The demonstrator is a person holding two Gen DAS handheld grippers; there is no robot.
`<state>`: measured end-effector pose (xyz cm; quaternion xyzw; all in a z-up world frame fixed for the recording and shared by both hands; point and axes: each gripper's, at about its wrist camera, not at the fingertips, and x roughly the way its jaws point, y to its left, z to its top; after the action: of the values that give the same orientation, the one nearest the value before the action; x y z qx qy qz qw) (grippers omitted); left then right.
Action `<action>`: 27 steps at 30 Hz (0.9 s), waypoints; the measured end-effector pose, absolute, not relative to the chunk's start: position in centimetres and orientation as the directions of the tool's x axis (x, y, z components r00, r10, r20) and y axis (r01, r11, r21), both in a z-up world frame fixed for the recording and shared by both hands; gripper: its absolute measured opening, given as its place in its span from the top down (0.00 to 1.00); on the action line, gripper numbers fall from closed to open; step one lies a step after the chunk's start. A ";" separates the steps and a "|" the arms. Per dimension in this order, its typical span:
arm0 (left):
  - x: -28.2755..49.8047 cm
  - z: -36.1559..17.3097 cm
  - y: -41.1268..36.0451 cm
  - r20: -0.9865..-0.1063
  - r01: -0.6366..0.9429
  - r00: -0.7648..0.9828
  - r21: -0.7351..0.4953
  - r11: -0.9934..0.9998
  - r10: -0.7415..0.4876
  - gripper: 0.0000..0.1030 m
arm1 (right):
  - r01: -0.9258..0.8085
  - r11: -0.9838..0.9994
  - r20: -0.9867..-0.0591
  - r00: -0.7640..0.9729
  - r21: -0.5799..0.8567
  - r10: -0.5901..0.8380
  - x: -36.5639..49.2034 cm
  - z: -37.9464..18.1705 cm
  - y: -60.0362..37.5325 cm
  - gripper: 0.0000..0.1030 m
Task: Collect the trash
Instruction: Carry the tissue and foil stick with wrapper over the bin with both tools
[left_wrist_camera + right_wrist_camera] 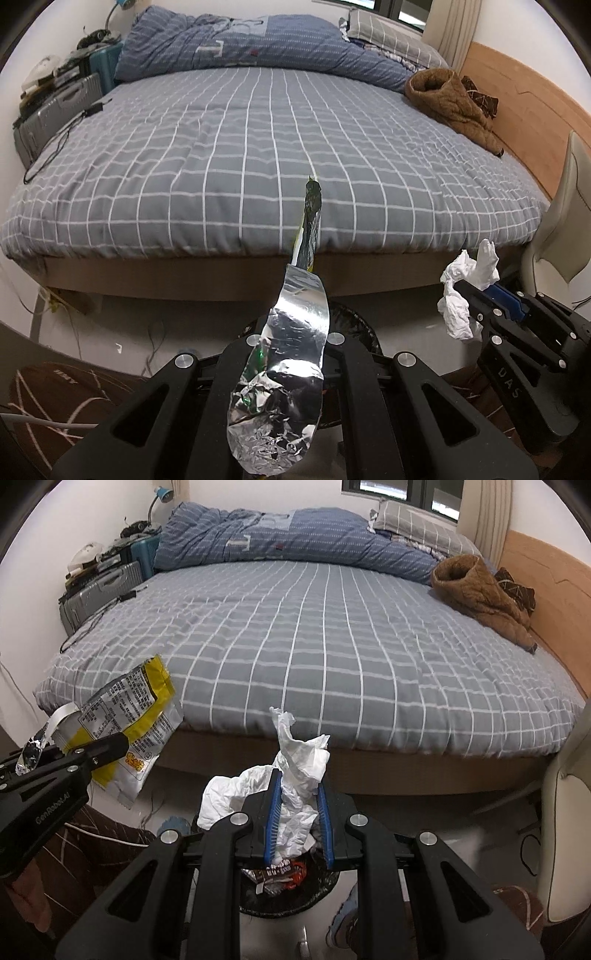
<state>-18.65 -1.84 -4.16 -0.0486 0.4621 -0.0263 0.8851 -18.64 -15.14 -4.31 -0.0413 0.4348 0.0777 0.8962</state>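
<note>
Left gripper [122, 744] is clamped tight on a snack bag [133, 716], its foil inside [284, 373] flashing at the left wrist camera. Right gripper [297, 797] squeezes a crumpled tissue [295, 771] between its blue pads [272, 812]. Both hang side by side in front of the bed [332, 635], the tissue right above the black bin [291, 882], already holding wrappers.

Two wrist views side by side, angled down over a trash bin [288, 886] toward the shared bed [258, 147] (each gripper visible in the other's frame).
</note>
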 end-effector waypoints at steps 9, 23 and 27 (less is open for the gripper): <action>-16.9 -10.4 -1.8 -0.864 -0.005 0.493 -0.126 0.992 -0.107 0.97 | -0.177 0.984 -0.848 0.522 0.003 0.096 -17.0 -10.1 -15.3 0.83; -13.2 -17.0 -5.1 -0.916 0.042 0.381 -0.118 0.992 -0.125 0.97 | -0.136 0.990 -0.902 0.423 0.026 0.082 -14.0 -15.3 -18.1 0.83; -13.0 -18.3 -5.8 -0.923 0.050 0.365 -0.115 0.992 -0.125 0.97 | -0.120 0.992 -0.912 0.404 0.026 0.073 -14.0 -16.1 -19.1 0.83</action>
<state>-12.96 -5.76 -18.26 -0.0335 0.5611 -0.0528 0.8254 -13.96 -19.11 -16.09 -0.0217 0.5430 0.0578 0.8374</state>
